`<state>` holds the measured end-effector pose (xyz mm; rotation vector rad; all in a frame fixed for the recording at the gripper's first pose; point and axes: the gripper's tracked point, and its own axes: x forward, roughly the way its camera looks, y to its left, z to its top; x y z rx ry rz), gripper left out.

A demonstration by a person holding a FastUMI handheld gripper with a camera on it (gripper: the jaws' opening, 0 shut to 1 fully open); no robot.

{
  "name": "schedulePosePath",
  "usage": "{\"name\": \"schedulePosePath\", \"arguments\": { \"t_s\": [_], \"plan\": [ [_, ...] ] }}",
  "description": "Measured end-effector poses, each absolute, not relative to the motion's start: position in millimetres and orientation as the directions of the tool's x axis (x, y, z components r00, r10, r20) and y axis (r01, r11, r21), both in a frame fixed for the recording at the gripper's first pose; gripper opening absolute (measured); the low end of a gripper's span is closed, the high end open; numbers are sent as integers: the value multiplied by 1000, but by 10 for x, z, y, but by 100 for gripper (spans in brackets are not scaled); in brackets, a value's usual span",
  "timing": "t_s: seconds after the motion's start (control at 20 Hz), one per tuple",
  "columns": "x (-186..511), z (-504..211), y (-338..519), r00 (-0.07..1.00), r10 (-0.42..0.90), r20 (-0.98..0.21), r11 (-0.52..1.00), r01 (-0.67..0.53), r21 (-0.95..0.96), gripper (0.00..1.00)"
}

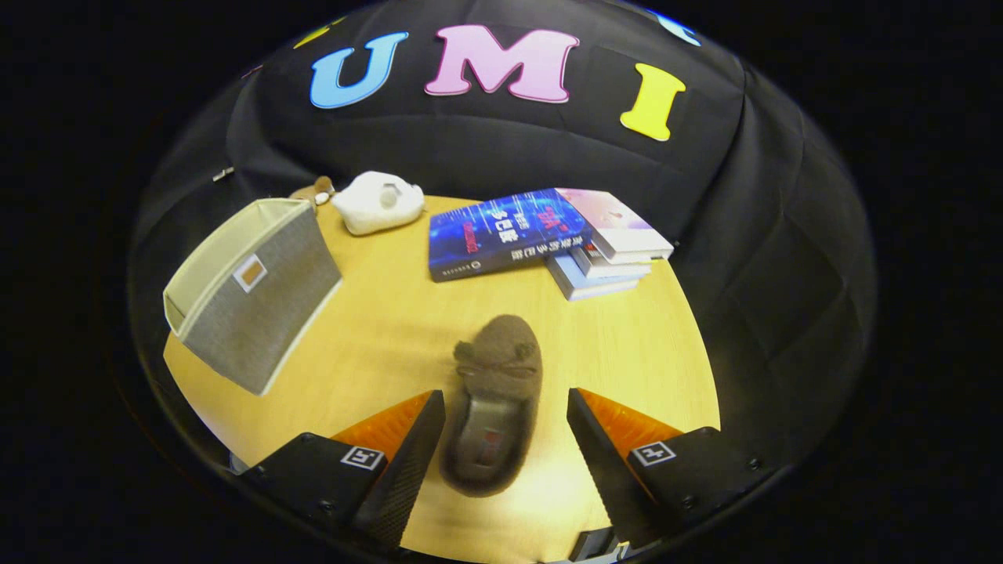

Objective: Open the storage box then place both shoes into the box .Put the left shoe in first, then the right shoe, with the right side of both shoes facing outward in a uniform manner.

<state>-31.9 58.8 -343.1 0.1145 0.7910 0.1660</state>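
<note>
Between your gripper's (pixel 505 427) spread fingers lies the brown shoe (pixel 494 403), flat on the wooden table (pixel 376 337), toe pointing away. The left finger (pixel 415 446) sits just beside the shoe; the right finger stands apart from it. Neither pad presses on it. The storage box (pixel 251 294) stands well ahead to the left, near the stacked books (pixel 541 235).

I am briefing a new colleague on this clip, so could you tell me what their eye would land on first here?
First comes the brown shoe on the wooden table, lying between the open fingers of the gripper, toe pointing away. Next, the grey fabric storage box stands beyond the left finger, opening up. Beyond the shoe is a stack of books, with a white plush toy beside it.
</note>
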Motion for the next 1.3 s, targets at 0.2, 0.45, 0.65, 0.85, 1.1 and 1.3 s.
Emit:
{"name": "schedulePosePath", "arguments": {
  "t_s": [0.2, 0.45, 0.65, 0.85, 1.1, 1.3],
  "plan": [
    [-264, -3832, 477, 653, 165, -739, 986, -94, 138, 96],
    [-53, -4167, 517, 635, 172, -753, 984, -73, 164, 77],
    [143, -4309, 625, 630, 194, -752, 977, -55, 206, 66],
    [171, -4343, 655, 627, 183, -757, 978, -40, 204, 7],
    [38, -4199, 732, 608, 218, -763, 961, 2, 277, 7],
    [11, -3838, 768, 631, 231, -741, 940, 52, 338, 7]
  ]
}}
